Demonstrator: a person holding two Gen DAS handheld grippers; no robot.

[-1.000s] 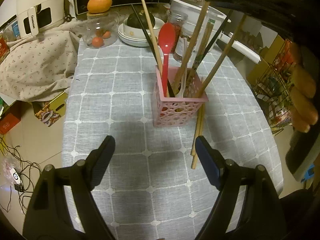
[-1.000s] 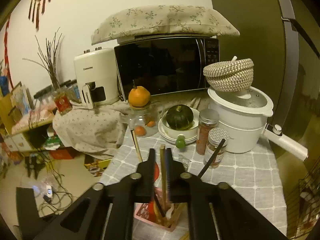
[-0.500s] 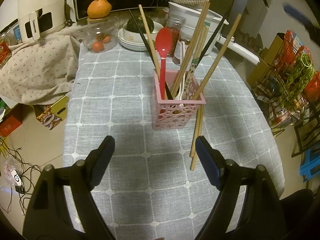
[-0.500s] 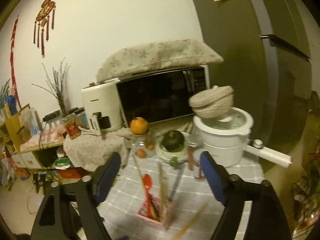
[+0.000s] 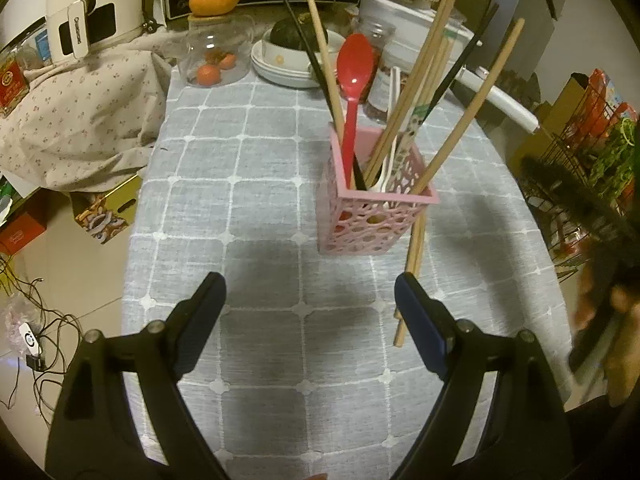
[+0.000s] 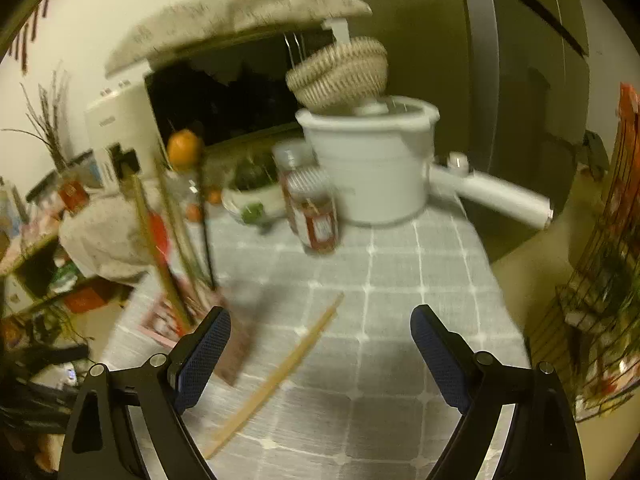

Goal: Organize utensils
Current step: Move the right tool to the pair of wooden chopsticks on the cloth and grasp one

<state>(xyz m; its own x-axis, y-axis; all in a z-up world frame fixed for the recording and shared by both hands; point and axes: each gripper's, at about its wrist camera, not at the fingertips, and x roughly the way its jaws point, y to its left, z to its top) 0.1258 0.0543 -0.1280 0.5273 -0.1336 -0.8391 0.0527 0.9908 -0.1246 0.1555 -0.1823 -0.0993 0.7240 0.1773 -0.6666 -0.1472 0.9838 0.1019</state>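
Left gripper (image 5: 308, 292) hangs over bare grey checked tablecloth (image 5: 260, 184), jaws spread and easing wider, nothing between them. Right gripper (image 6: 320, 328) also spread, jaws opening, empty; its view is motion-blurred. Pink lattice holder (image 5: 372, 216) stands upright mid-table, holding a red spoon (image 5: 354, 76), several wooden and black chopsticks and a white utensil, all leaning out. Loose wooden chopsticks (image 5: 412, 268) lie flat on the cloth, just right of the holder, touching its base; in the right wrist view they (image 6: 280, 372) lie between the fingers but ungripped. White pot (image 6: 372, 164) and spice jars (image 6: 312, 208) at the far side.
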